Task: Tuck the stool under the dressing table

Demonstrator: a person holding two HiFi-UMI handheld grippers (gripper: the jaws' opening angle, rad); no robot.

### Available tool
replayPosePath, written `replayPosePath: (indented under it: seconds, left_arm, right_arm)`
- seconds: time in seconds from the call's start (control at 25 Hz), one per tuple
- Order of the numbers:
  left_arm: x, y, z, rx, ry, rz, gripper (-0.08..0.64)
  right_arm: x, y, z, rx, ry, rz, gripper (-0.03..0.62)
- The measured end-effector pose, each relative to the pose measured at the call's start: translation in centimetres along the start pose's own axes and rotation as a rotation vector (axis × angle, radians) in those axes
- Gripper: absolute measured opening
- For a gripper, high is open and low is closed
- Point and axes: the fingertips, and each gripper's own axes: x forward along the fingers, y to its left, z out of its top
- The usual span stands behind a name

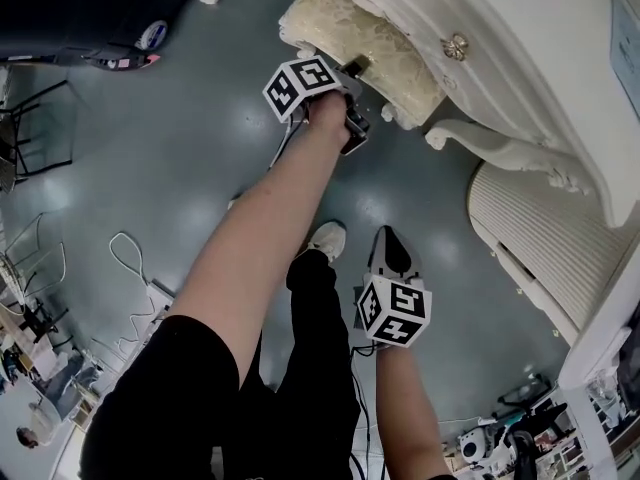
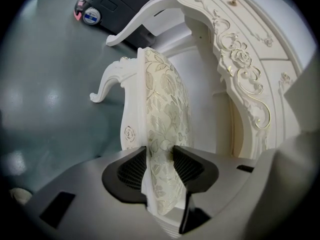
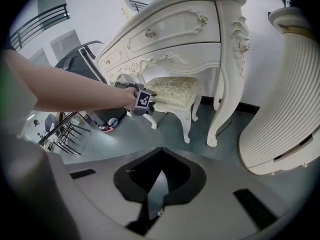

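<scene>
Nearest me, the right gripper (image 1: 392, 253) hangs closed on nothing while the left gripper (image 2: 160, 154) clamps the cushion edge of the stool (image 2: 165, 99), sitting half under the dressing table (image 2: 240, 59) and, I'd say, wanting a straight push deeper.

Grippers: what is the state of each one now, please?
Left gripper: closed on the stool, at its seat edge.
Right gripper: closed, holding nothing.
</scene>
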Motion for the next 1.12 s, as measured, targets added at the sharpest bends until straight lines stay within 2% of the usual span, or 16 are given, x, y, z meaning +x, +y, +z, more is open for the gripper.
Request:
replayPosePath:
  seconds: [0.28, 0.36, 0.44, 0.56, 0.68, 0.72, 0.76, 0.92, 1.12]
  left_arm:
    - [1.8, -1.3, 1.1, 0.017, 0.023, -0.017, 0.176]
    - [1.5, -1.5, 1.0, 0.008, 0.046, -0.032, 0.176]
    - [0.6, -1.4, 1.5, -0.008, 0.032, -0.047, 0.176]
    - [-1.2, -1.7, 2.1, 0.047, -0.003, -0.077, 0.176]
    - [-3.6, -2.1, 1.7, 0.213, 0.024, -0.087, 0.175]
    - [-4.6, -2.0, 1.7, 0.27, 0.028, -0.066, 0.125]
    - [-5.7, -1.9, 1.7, 0.327, 0.029, -0.039, 0.004]
    - [-10.6, -3.0, 2.2, 0.591, 0.031, -0.009, 0.003]
    - [-18.8, -5.7, 2.2, 0.937, 0.021, 0.017, 0.004]
  right_arm:
    - [0.2, 0.5, -0.5, 0.018, 0.004, 0.008, 0.009]
    - [0.3, 0.2, -0.4, 0.042, 0.006, 0.004, 0.009]
    - [0.4, 0.2, -0.1, 0.051, 0.006, 0.009, 0.009]
    - [0.8, 0.6, 0.4, 0.028, -0.004, 0.011, 0.009]
    - [1.0, 1.3, 1.2, 0.023, -0.025, 0.012, 0.009]
    - [1.0, 1.6, 1.6, 0.024, -0.038, 0.013, 0.009]
    - [0.9, 2.0, 2.0, 0.026, -0.053, 0.014, 0.009]
    - [0.1, 3.9, 3.5, 0.017, -0.091, 0.013, 0.009]
    - [-2.4, 7.9, 6.8, -0.067, -0.167, 0.006, 0.008]
